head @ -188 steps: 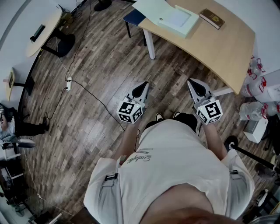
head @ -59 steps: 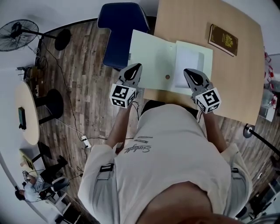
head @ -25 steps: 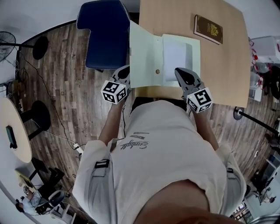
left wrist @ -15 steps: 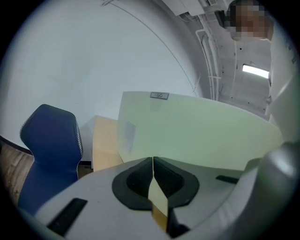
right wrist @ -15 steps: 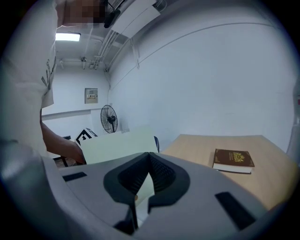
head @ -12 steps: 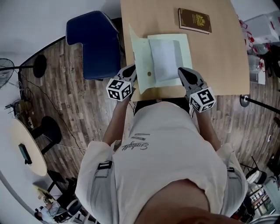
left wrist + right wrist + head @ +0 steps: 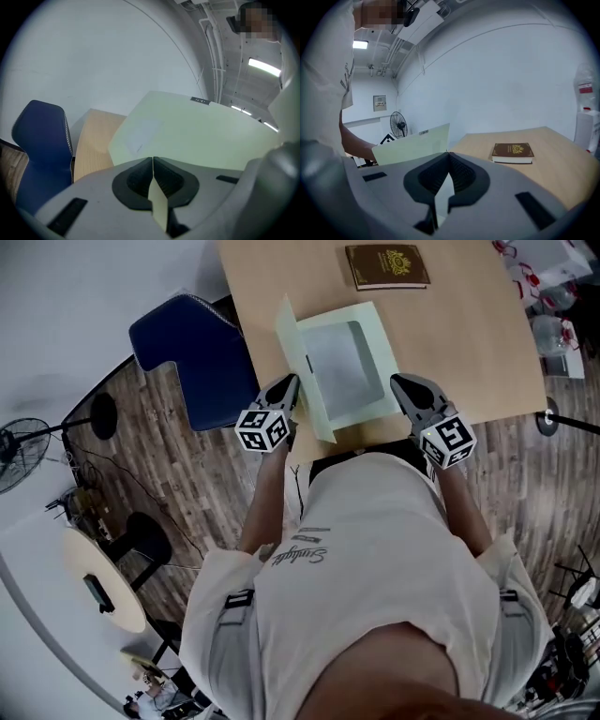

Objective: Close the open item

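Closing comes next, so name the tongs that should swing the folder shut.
Left. The left tongs grip the raised cover, which stands tilted over the folder; the right tongs only pinch the folder's right edge.

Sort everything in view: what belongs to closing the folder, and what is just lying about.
Part of the job:
- pale green folder, cover raised partway
- left claw, shut on the cover's edge
- right claw, shut on the folder's right edge

Just lying about:
- brown book
- blue chair
- floor fan
- round side table
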